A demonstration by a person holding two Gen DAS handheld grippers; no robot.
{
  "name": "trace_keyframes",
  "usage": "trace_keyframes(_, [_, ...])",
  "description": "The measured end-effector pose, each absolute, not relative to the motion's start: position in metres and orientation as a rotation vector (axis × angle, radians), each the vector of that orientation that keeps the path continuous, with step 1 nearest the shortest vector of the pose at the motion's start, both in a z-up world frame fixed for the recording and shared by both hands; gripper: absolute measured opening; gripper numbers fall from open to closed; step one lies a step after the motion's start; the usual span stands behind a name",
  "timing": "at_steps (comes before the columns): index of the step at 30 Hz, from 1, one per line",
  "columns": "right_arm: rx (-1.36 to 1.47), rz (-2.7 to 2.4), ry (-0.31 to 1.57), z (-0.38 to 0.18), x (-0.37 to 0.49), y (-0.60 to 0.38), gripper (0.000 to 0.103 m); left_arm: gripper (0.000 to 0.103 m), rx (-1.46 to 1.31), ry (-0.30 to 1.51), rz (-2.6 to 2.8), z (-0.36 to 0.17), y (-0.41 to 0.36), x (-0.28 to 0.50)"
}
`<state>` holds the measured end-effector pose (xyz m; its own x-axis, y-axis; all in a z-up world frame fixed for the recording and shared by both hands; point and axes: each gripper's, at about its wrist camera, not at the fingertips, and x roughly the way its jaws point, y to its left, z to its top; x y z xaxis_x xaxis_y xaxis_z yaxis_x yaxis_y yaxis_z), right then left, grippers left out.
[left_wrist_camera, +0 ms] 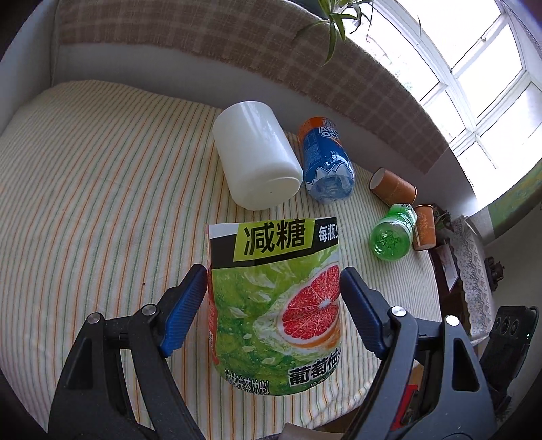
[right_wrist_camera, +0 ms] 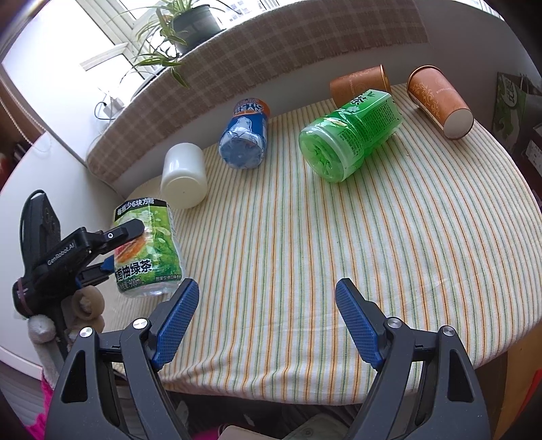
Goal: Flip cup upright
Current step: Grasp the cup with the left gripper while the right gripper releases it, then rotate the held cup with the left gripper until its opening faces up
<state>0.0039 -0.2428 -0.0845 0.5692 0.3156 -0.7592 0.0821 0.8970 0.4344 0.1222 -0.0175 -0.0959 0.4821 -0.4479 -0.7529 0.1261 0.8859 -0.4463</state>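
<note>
- blue-padded left gripper [left_wrist_camera: 273,291] sits around the grapefruit-label cup [left_wrist_camera: 276,304], a cut bottle with a green label; both pads press its sides, left pad at the label edge, right pad on the grapefruit side. clenched on it.
- grapefruit-label cup stands upright near the front left edge of the striped tablecloth [left_wrist_camera: 84,203]; in the right wrist view the same cup [right_wrist_camera: 149,250] shows its clear base touching the cloth, with the left gripper [right_wrist_camera: 111,248] clamped on it from the side.
- right gripper [right_wrist_camera: 267,304] hangs over the front of the striped tablecloth [right_wrist_camera: 372,254], jaws spread wide, nothing between them. released.
- white cup [left_wrist_camera: 257,159] lies on its side just behind the held cup, closed bottom toward the camera; also seen in the right view [right_wrist_camera: 184,176].
- blue-label cup [left_wrist_camera: 327,162] lies on its side just beside the white cup, on its right; cannot tell if they touch. right view [right_wrist_camera: 244,138].
- green cup [left_wrist_camera: 393,233] lies on its side further right, base toward the camera; right view [right_wrist_camera: 349,138].
- two orange paper cups lie on their sides near the green cup: one [left_wrist_camera: 393,188] behind it, the other [left_wrist_camera: 425,226] at the cloth's right edge. right view: [right_wrist_camera: 360,84] and [right_wrist_camera: 440,101].
- checked backrest cloth [left_wrist_camera: 237,44] runs behind the table; potted plant [right_wrist_camera: 189,23] sits above it by the window [left_wrist_camera: 474,67].
</note>
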Motion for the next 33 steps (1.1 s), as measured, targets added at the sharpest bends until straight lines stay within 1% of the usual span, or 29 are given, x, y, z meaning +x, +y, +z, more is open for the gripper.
trace_keyframes(16, [0.463, 0.144, 0.973, -0.088, 0.003, -0.245, 0.083, 0.082, -0.194, 0.849, -0.321, -0.089, -0.029, 0.115])
trace_keyframes(25, [0.460, 0.149, 0.975, -0.088, 0.004, -0.243, 0.083, 0.082, -0.117, 0.803, -0.328, -0.090, -0.035, 0.097])
trace_keyframes(33, [0.454, 0.159, 0.978, -0.088, 0.006, -0.238, 0.083, 0.082, -0.090, 0.803, -0.342, -0.090, -0.037, 0.085])
